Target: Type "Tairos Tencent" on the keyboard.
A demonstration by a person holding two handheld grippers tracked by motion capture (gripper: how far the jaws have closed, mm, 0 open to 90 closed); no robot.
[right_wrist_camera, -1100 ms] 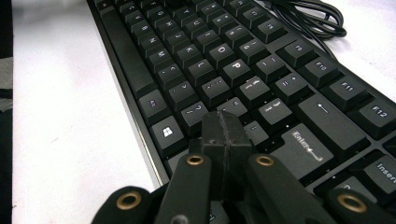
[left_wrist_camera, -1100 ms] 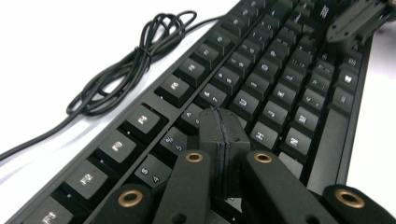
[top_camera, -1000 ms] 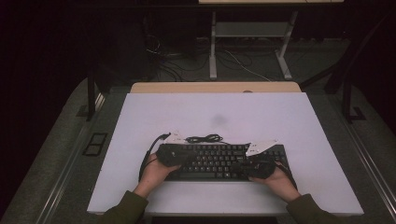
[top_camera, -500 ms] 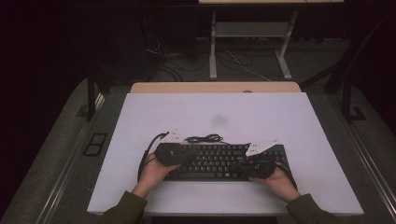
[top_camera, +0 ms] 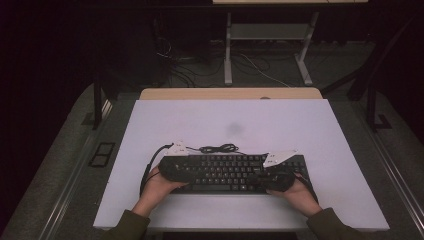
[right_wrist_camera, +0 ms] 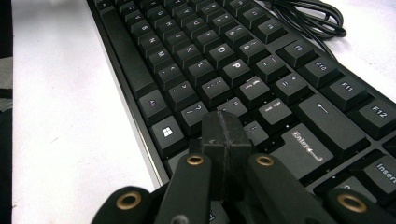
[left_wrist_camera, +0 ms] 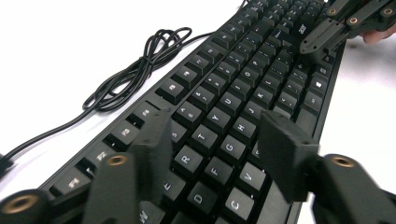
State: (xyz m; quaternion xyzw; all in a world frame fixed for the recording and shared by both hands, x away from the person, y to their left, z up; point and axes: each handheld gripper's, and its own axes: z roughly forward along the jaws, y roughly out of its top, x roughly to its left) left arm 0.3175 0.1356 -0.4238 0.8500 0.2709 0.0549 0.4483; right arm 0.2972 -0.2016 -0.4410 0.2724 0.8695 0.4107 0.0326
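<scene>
Black keyboard [top_camera: 227, 173] flat on white table [top_camera: 230, 125]

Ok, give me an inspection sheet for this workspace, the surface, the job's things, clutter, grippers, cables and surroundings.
Surface: white table top, flat, with a faint grey smudge near its middle.
Job's things: black keyboard lying flat near the person's edge, keys up.
Clutter: nothing seen.
Grippers: left gripper over the keyboard's left end, fingers apart above the keys, having just been opening, nothing between them; right gripper over the right end, fingers together, holding nothing.
Cables: keyboard cable bundled in a loop behind the keyboard; a cable trails from the left gripper.
Surroundings: dark room, grey floor, a metal table frame and loose floor cables beyond.
</scene>
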